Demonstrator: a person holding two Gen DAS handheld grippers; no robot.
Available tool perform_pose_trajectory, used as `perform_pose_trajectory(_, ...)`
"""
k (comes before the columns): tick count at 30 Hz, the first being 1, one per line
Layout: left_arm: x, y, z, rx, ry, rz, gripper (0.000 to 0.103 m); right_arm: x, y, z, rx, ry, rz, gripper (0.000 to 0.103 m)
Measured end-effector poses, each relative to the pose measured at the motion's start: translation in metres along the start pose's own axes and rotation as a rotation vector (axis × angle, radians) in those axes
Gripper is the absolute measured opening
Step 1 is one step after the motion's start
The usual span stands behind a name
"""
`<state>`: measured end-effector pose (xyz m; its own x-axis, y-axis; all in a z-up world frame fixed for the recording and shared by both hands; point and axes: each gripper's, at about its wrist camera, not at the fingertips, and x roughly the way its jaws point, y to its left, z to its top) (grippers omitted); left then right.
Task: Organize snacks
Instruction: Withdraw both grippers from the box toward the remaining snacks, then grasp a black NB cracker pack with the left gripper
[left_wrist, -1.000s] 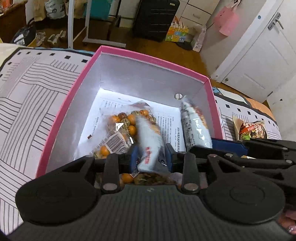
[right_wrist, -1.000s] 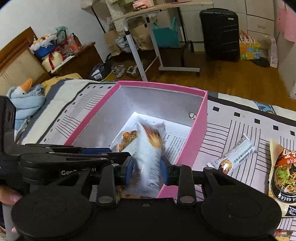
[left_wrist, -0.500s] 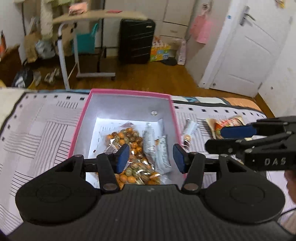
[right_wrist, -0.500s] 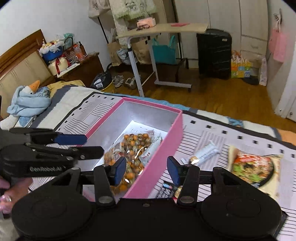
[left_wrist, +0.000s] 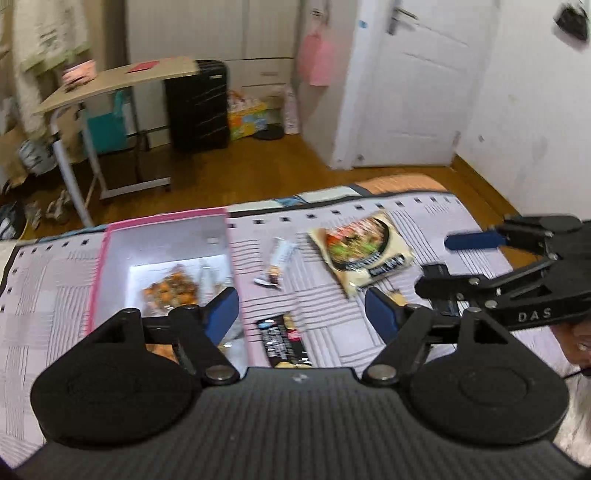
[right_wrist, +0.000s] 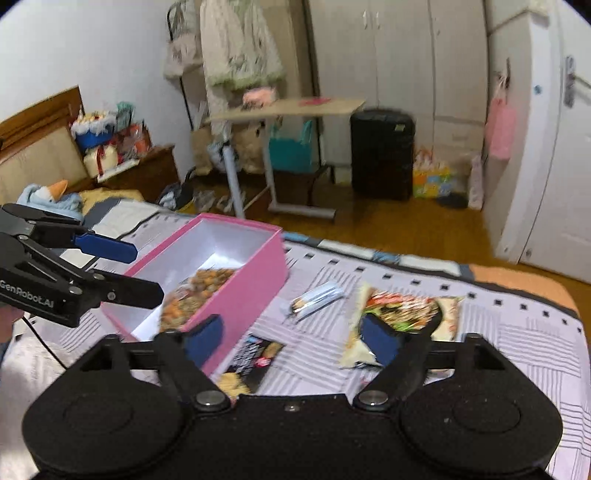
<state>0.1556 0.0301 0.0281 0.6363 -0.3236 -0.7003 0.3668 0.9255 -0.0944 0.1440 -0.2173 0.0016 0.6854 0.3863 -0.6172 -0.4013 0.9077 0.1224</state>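
Left wrist view: left gripper (left_wrist: 301, 308), jaws wide and empty, hangs over the pink box's (left_wrist: 99, 266) right wall; a glossy black packet (left_wrist: 282, 341) lies beside it on the striped bedspread (left_wrist: 48, 280).

Right wrist view: right gripper (right_wrist: 291, 338), jaws spread, empty, hovers above that packet (right_wrist: 255, 358); a slim white bar (right_wrist: 317, 295) and a flat noodle pack (right_wrist: 406, 310) lie apart on open bedspread (right_wrist: 517, 332).

Home bedroom. Bed with line-patterned quilt (right_wrist: 480, 332), wooden headboard (right_wrist: 37, 147), plush duck (right_wrist: 51, 192) by pillow. White wardrobe (right_wrist: 406, 66), white door (left_wrist: 413, 81), black suitcase (right_wrist: 382, 155), rolling laptop table (right_wrist: 288, 107), garments on rack (right_wrist: 240, 48), shoes (left_wrist: 59, 203) on wood floor.
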Motion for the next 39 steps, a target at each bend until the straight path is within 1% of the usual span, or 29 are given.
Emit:
perform_pose_trajectory(1,0.005,-0.009,0.000,0.018,0.006,0.014,0.075,0.001,-0.006,-0.005,-0.001,-0.015,-0.011,0.090)
perform_pose_trajectory(3,0.019,-0.026,0.002,0.028,0.010,0.032,0.075,0.006,-0.018,-0.014,-0.003,-0.009,-0.029,0.090)
perform_pose_trajectory(7,0.051,-0.048,0.002,-0.010,0.032,-0.026,0.075,0.031,-0.039,-0.032,-0.019,0.041,-0.064,0.090)
perform_pose_trajectory(8,0.059,-0.053,0.000,-0.003,0.033,-0.038,0.075,0.037,-0.042,-0.037,-0.025,0.057,-0.052,0.090)
perform_pose_trajectory(9,0.068,-0.059,-0.002,0.005,0.034,-0.049,0.075,0.044,-0.047,-0.041,-0.020,0.100,-0.037,0.090)
perform_pose_trajectory(10,0.076,-0.061,-0.006,-0.010,0.036,-0.048,0.075,0.051,-0.052,-0.043,-0.005,0.144,-0.031,0.090)
perform_pose_trajectory(11,0.084,-0.064,-0.009,-0.031,0.039,-0.051,0.075,0.055,-0.057,-0.046,0.016,0.169,-0.023,0.090)
perform_pose_trajectory(14,0.110,-0.069,-0.019,-0.093,0.075,-0.104,0.071,0.070,-0.066,-0.057,0.075,0.270,0.025,0.090)
perform_pose_trajectory(15,0.117,-0.070,-0.022,-0.112,0.077,-0.110,0.071,0.077,-0.065,-0.064,0.078,0.330,0.026,0.089)
perform_pose_trajectory(16,0.124,-0.070,-0.026,-0.131,0.075,-0.117,0.071,0.086,-0.063,-0.073,0.076,0.401,0.027,0.086)
perform_pose_trajectory(17,0.132,-0.070,-0.031,-0.146,0.081,-0.126,0.069,0.092,-0.057,-0.082,0.052,0.445,0.035,0.082)
perform_pose_trajectory(18,0.140,-0.071,-0.035,-0.151,0.097,-0.147,0.067,0.098,-0.052,-0.090,0.013,0.481,0.037,0.081)
perform_pose_trajectory(20,0.156,-0.072,-0.045,-0.173,0.131,-0.199,0.063,0.107,-0.046,-0.097,-0.032,0.512,0.020,0.081)
perform_pose_trajectory(22,0.170,-0.073,-0.056,-0.190,0.160,-0.241,0.059,0.114,-0.046,-0.097,-0.025,0.518,0.009,0.081)
perform_pose_trajectory(25,0.189,-0.074,-0.069,-0.199,0.194,-0.268,0.053,0.123,-0.054,-0.095,0.047,0.518,0.008,0.081)
perform_pose_trajectory(27,0.198,-0.071,-0.075,-0.230,0.200,-0.297,0.047,0.131,-0.059,-0.096,0.065,0.517,0.002,0.081)
perform_pose_trajectory(29,0.206,-0.066,-0.076,-0.246,0.207,-0.315,0.044,0.137,-0.061,-0.099,0.077,0.517,-0.012,0.081)
perform_pose_trajectory(31,0.215,-0.062,-0.077,-0.264,0.208,-0.322,0.040,0.143,-0.063,-0.100,0.101,0.533,-0.007,0.081)
perform_pose_trajectory(33,0.227,-0.060,-0.079,-0.281,0.233,-0.333,0.036,0.148,-0.066,-0.102,0.116,0.542,-0.024,0.081)
perform_pose_trajectory(35,0.239,-0.057,-0.082,-0.320,0.254,-0.371,0.032,0.148,-0.065,-0.103,0.104,0.542,-0.021,0.082)
perform_pose_trajectory(36,0.245,-0.055,-0.084,-0.344,0.271,-0.397,0.030,0.147,-0.064,-0.103,0.103,0.539,-0.022,0.082)
perform_pose_trajectory(37,0.249,-0.053,-0.085,-0.365,0.287,-0.419,0.028,0.146,-0.065,-0.103,0.103,0.535,-0.025,0.079)
perform_pose_trajectory(38,0.252,-0.052,-0.087,-0.385,0.299,-0.438,0.026,0.145,-0.065,-0.103,0.100,0.531,-0.028,0.073)
perform_pose_trajectory(39,0.255,-0.052,-0.088,-0.396,0.307,-0.449,0.025,0.144,-0.065,-0.103,0.093,0.528,-0.031,0.071)
